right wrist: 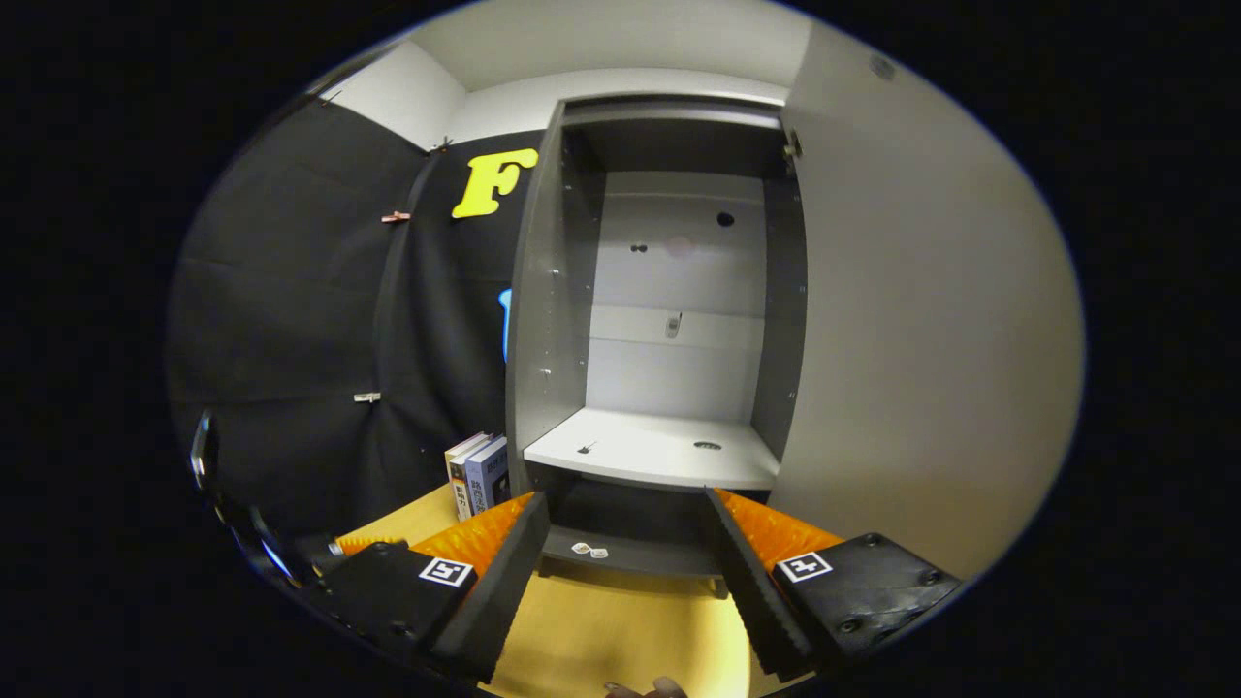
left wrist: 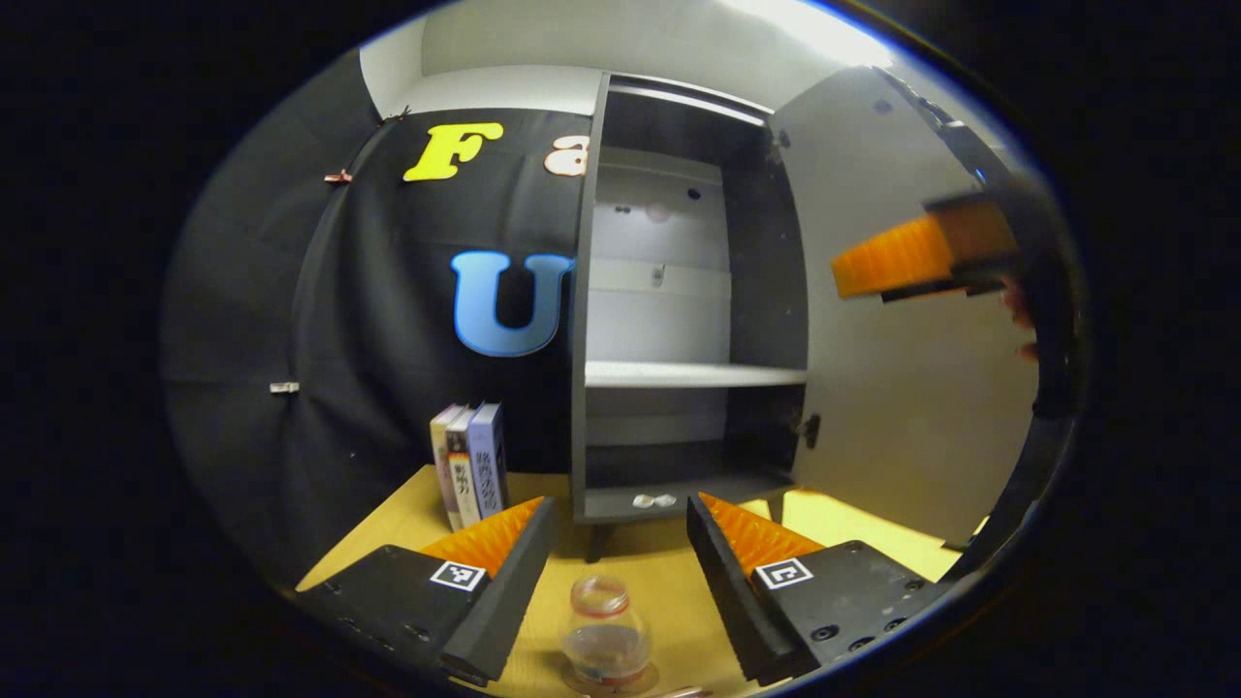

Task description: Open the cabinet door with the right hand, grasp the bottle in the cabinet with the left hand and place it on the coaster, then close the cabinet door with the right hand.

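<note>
Left gripper (left wrist: 613, 543): fingers spread wide, nothing between them touched; it hangs above the table, pointed at the cabinet
Bottle (left wrist: 605, 635): clear plastic, upright, cap off or not visible, a red band at the neck; it stands on the table between and just below the left gripper's two fingers, apart from both
Coaster (left wrist: 640, 681): a thin round disc under the bottle's base, its rim showing at the near edge of the left gripper view
Right gripper (right wrist: 625, 548): fingers spread wide and holding nothing; it sits in front of the open cabinet, near the door's inner face; in the left gripper view it appears high on the right, in front of the door, with a hand partly seen behind it
Table (left wrist: 669, 572): yellow top, carrying the cabinet, the books and the bottle
Cabinet (right wrist: 543, 291): dark grey frame, pale back panel, standing on short legs at the far side of the table
Shelf (right wrist: 650, 448): white, mid-height, bare but for small marks
Door (right wrist: 921, 320): pale, swung fully open to the right
Books (left wrist: 470, 463): a few upright, just left of the cabinet, against the black cloth wall
</note>
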`<state>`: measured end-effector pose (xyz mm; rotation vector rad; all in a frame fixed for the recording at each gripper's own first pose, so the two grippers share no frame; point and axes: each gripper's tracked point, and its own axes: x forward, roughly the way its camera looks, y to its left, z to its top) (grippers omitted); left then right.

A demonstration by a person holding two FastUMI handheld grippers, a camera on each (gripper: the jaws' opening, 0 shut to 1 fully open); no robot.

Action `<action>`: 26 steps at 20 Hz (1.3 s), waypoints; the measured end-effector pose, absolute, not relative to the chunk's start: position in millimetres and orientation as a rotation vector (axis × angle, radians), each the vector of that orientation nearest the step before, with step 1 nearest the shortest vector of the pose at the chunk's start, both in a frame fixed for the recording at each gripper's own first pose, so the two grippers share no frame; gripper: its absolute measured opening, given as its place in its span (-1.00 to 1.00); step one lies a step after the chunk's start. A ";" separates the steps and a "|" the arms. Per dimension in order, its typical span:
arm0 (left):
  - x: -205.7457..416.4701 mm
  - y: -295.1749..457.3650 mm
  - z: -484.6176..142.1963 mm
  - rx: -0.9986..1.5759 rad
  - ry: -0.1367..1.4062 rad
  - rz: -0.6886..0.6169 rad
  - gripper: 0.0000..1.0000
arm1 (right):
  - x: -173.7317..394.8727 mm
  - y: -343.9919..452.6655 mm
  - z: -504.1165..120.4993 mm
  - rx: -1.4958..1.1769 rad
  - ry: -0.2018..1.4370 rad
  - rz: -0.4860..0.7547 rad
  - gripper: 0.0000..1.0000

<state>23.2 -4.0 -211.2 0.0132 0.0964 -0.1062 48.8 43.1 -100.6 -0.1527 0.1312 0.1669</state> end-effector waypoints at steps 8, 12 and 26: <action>29.7 -46.9 -70.0 0.014 0.045 -0.397 0.70 | -75.9 -23.3 -45.1 0.012 0.163 0.046 1.00; 36.7 -70.0 -59.9 -0.008 0.083 -0.471 0.71 | -120.2 -84.2 -28.4 -0.013 0.122 -0.122 0.95; 59.6 -92.0 -76.7 -0.042 0.193 -0.294 0.73 | -59.8 -188.4 8.3 0.055 0.022 0.014 0.95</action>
